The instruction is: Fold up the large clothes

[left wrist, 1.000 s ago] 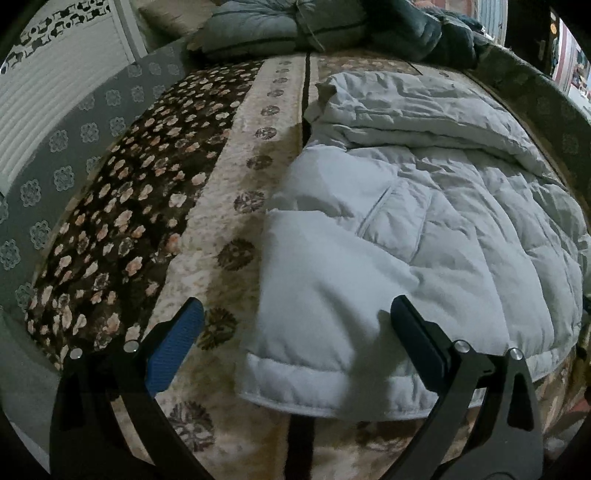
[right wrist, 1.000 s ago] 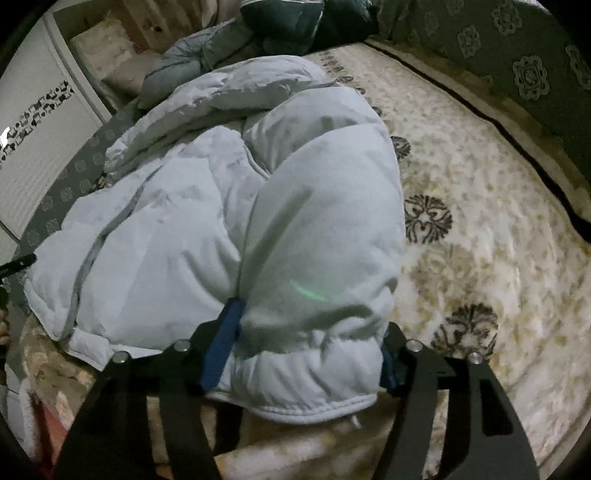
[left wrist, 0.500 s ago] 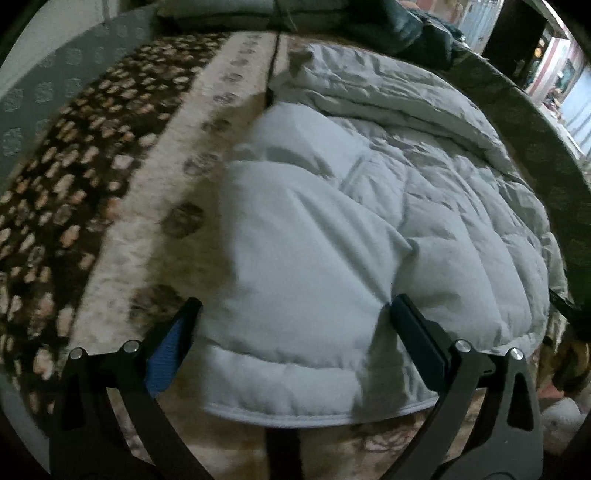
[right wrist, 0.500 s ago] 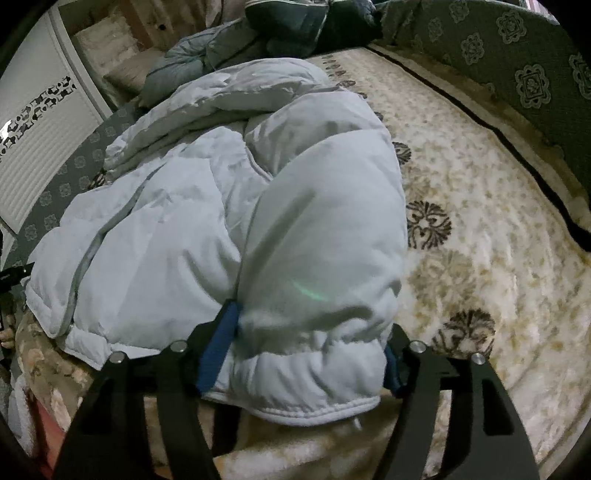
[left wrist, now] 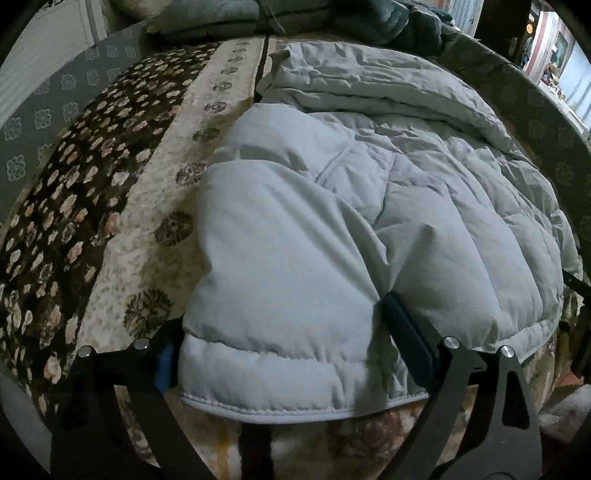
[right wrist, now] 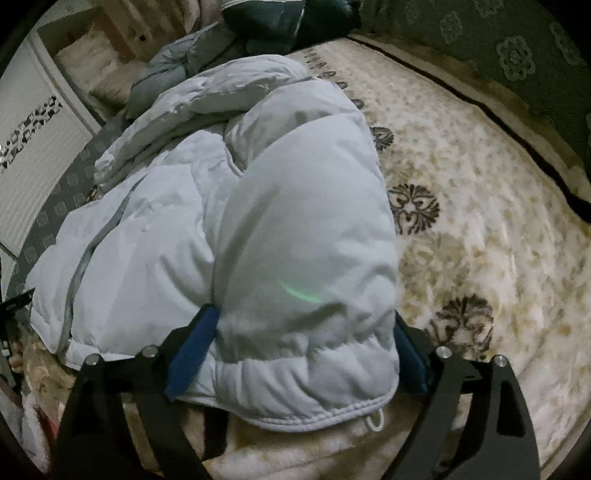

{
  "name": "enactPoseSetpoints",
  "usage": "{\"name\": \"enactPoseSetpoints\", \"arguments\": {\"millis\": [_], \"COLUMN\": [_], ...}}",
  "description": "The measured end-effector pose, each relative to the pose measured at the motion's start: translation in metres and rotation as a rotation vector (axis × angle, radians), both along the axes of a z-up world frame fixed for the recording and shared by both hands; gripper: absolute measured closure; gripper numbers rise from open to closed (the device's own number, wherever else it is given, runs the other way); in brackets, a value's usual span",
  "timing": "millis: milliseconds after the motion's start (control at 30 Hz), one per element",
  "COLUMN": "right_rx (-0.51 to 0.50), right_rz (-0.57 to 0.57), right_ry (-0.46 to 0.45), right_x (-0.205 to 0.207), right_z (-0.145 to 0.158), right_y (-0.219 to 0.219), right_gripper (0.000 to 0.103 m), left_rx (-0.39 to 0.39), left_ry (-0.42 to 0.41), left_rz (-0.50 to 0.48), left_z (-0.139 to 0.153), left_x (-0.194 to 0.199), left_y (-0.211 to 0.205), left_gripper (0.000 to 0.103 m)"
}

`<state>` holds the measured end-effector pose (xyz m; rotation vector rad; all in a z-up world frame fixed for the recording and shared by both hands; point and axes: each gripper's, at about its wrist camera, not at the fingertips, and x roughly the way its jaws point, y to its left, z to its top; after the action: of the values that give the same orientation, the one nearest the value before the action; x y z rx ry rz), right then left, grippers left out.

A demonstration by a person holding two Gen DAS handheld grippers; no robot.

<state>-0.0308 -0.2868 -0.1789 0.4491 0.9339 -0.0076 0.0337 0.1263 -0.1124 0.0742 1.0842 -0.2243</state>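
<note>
A pale grey puffer jacket (left wrist: 369, 206) lies spread on a patterned bed cover (left wrist: 122, 251). My left gripper (left wrist: 284, 339) straddles the near left corner of its hem; both blue pads press into the bulging fabric. In the right wrist view the jacket (right wrist: 207, 229) has its right side folded into a tall puffy hump. My right gripper (right wrist: 299, 354) is shut on that folded hem, one blue-padded finger (right wrist: 192, 350) on each side. A white cord loop (right wrist: 375, 421) hangs from the hem.
Folded bedding and dark pillows (left wrist: 258, 18) pile at the bed's head. A grey patterned border (right wrist: 517, 59) runs along the bed's right side. A white cabinet (right wrist: 33, 147) stands to the left. Open bed cover (right wrist: 480, 240) lies right of the jacket.
My left gripper moved forward onto the jacket's hem corner and closed on it, bunching the fabric. My right gripper kept its hold and barely moved.
</note>
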Motion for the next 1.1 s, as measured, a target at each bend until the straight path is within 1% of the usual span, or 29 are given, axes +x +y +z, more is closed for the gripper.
{"name": "enactPoseSetpoints", "arguments": {"millis": [100, 167, 400, 600, 667, 733, 900, 967, 1000, 1033, 1067, 1100], "right_rx": [0.005, 0.007, 0.006, -0.002, -0.008, -0.011, -0.015, -0.018, -0.007, 0.002, 0.010, 0.017], "right_rz": [-0.005, -0.005, -0.006, -0.007, -0.010, -0.013, 0.002, 0.011, 0.015, 0.015, 0.014, 0.015], "right_ry": [-0.001, -0.003, -0.003, 0.002, 0.007, 0.014, 0.038, 0.035, 0.032, 0.023, 0.014, 0.006], "right_x": [-0.001, -0.001, -0.002, 0.000, 0.001, 0.000, -0.010, -0.012, -0.012, -0.011, -0.011, -0.009], "right_z": [0.000, 0.000, 0.000, 0.000, 0.001, 0.002, 0.007, 0.008, 0.009, 0.010, 0.012, 0.015], "right_y": [0.000, 0.000, -0.001, -0.001, 0.000, 0.001, 0.006, 0.009, 0.009, 0.008, 0.008, 0.008], "right_gripper": [0.014, 0.014, 0.013, 0.013, 0.012, 0.012, 0.012, 0.015, 0.017, 0.026, 0.042, 0.053], "left_rx": [0.012, 0.034, 0.073, 0.070, 0.057, 0.055, 0.100, 0.104, 0.109, 0.112, 0.115, 0.117], "left_ry": [0.000, -0.001, 0.000, 0.018, 0.030, 0.029, 0.000, -0.002, -0.010, -0.026, -0.037, -0.041], "left_rz": [0.001, -0.003, 0.017, 0.030, 0.033, 0.021, -0.027, -0.037, -0.043, -0.055, -0.064, -0.084], "left_z": [0.000, 0.000, -0.001, -0.003, -0.002, -0.001, 0.006, 0.007, 0.008, 0.010, 0.011, 0.013], "left_x": [0.001, 0.001, 0.004, 0.005, 0.003, 0.000, -0.014, -0.016, -0.016, -0.017, -0.017, -0.016], "left_y": [-0.001, -0.005, -0.006, -0.003, 0.000, 0.001, -0.005, -0.004, -0.006, -0.008, -0.011, -0.016], "left_gripper": [0.010, 0.010, 0.003, 0.003, 0.003, 0.003, 0.004, 0.008, 0.013, 0.027, 0.037, 0.054]}}
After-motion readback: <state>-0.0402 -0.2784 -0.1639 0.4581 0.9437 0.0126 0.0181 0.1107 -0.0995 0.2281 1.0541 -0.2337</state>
